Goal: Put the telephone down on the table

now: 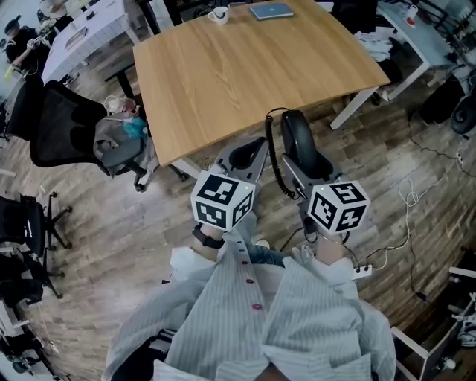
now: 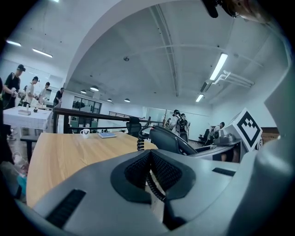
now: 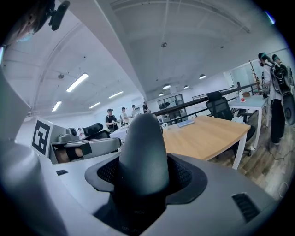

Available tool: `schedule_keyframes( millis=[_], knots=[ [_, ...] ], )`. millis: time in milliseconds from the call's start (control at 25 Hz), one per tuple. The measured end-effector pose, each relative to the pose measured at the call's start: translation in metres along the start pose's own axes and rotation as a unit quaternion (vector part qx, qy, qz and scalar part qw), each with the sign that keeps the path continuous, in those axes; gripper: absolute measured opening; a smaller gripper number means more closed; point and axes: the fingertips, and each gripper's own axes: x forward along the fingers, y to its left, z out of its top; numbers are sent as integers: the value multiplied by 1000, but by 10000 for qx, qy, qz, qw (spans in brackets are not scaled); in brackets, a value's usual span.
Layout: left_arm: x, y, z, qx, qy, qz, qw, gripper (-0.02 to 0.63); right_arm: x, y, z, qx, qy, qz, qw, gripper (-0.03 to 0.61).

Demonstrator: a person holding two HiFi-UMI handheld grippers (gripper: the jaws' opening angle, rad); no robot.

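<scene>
The right gripper [image 3: 143,184] is clamped on the telephone handset [image 1: 297,141], held in the air just off the near edge of the table [image 1: 245,67]. The left gripper [image 2: 150,170] appears closed on the coiled cord [image 2: 139,140].

Risk: release here drops the handset to the floor (no tabletop beneath it); a snagged cord could drag it back.

Long axis runs along the jaws, free end pointing towards the table.

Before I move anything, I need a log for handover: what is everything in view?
table: one, light wood, ahead
cup: one, white, table's far edge
book: one, blue, beside the cup
chair: one, black, left of the table
power strip: one, white, floor at right
telephone handset: one, black, in the right gripper
cord: one, black, coiled, in the left gripper
left gripper: one, grey, shut on the cord
right gripper: one, grey, shut on the telephone handset
</scene>
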Motion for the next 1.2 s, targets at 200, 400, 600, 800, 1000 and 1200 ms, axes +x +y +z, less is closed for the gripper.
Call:
schedule_keyframes(
  millis=[200,400,600,800,1000,1200],
  knots=[
    [27,52,15,-9,35,-67,10000,9,51,-11,30,18,-67,-122,9999,295],
    [46,98,25,12,7,-101,9999,9,95,-19,49,31,-118,-211,9997,295],
    [58,133,28,15,73,-131,9999,9,126,-22,60,90,-130,-323,9994,295],
    [69,140,23,-7,156,-256,9996,9,133,-28,57,161,-80,-457,9988,295],
    [87,139,22,-57,231,-403,9989,9,135,-44,56,262,-27,-602,9978,295],
    [120,144,24,-69,252,-408,9988,9,148,-75,67,271,9,-619,9977,295]
  ],
)
